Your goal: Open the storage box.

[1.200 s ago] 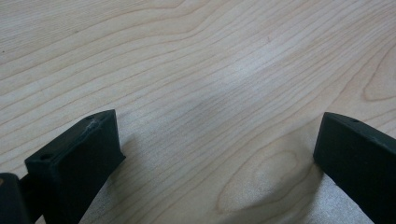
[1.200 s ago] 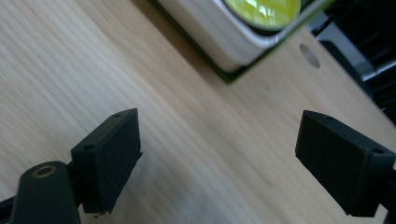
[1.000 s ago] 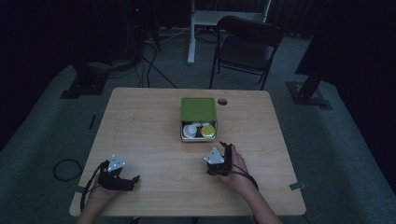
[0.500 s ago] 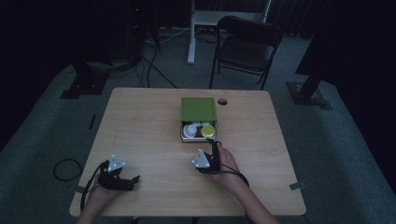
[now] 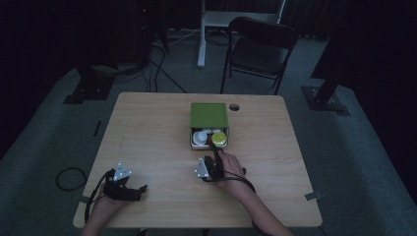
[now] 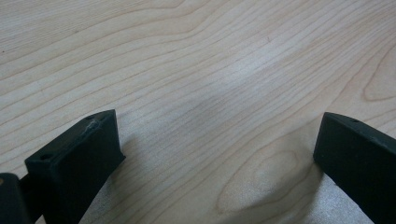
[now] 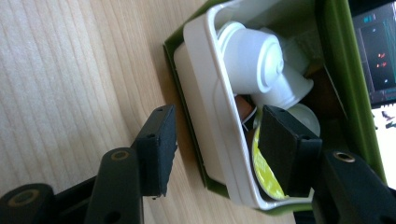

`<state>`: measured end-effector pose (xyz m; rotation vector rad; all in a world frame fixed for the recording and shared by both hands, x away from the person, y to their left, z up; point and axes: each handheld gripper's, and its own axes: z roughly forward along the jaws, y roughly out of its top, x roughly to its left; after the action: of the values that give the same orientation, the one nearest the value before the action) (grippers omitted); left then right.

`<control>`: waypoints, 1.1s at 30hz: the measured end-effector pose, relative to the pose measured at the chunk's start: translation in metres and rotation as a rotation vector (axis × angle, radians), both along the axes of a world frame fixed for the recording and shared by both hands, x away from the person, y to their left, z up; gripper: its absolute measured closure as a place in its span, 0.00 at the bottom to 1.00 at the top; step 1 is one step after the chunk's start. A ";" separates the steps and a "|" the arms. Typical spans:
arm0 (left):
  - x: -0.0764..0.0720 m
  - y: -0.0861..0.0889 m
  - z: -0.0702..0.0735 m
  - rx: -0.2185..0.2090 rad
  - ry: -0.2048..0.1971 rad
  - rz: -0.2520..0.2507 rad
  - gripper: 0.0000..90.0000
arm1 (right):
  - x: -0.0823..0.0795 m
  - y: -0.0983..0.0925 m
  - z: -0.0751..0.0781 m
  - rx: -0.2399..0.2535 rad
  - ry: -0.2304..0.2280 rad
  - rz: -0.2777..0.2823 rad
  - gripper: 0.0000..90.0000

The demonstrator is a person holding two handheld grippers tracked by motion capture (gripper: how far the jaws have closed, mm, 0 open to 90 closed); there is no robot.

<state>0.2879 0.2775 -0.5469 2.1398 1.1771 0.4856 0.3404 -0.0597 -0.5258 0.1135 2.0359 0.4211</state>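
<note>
Reaching to the green box (image 5: 209, 115) mid-table in the high view, the right gripper (image 5: 212, 145) is nearer; the left gripper (image 5: 129, 189) idles wide by the near edge. In the right gripper view, half-closed jaws, just closing, straddle the white tray (image 7: 205, 88) front wall, not yet pinching.

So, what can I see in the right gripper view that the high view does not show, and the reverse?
Right gripper view: the jaws, just closing, straddle the white tray's front wall; a white cup lies tipped inside.

High view: the left gripper resting apart, open; a chair behind the table.

Both: the green box, the yellow-lidded cup, the right gripper.
</note>
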 end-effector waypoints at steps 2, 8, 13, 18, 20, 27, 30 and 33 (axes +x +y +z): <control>0.000 0.000 0.000 0.000 0.000 -0.001 0.01 | 0.001 0.002 -0.002 -0.019 -0.005 0.001 0.52; 0.000 0.000 0.000 0.000 0.000 -0.001 0.01 | 0.008 0.007 -0.005 -0.048 -0.012 -0.008 0.51; 0.000 0.000 0.000 0.000 0.000 -0.001 0.01 | 0.014 0.008 -0.009 -0.087 -0.010 -0.023 0.58; 0.000 0.000 0.000 0.001 0.001 -0.003 0.01 | 0.016 0.010 -0.013 -0.146 -0.058 -0.015 0.61; 0.000 0.000 0.000 0.001 0.001 -0.004 0.01 | 0.016 0.012 -0.015 -0.163 -0.062 -0.016 0.61; 0.000 0.000 0.000 0.000 0.000 -0.004 0.01 | 0.018 0.014 -0.014 -0.190 -0.086 -0.028 0.71; 0.000 0.000 0.000 0.001 0.000 -0.004 0.01 | 0.018 0.015 -0.016 -0.211 -0.108 -0.019 0.74; 0.000 0.001 0.000 0.001 0.000 -0.006 0.01 | 0.017 0.017 -0.017 -0.221 -0.124 -0.021 0.77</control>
<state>0.2879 0.2780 -0.5468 2.1437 1.1711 0.4834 0.3578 -0.0431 -0.5428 -0.0258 1.9429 0.1837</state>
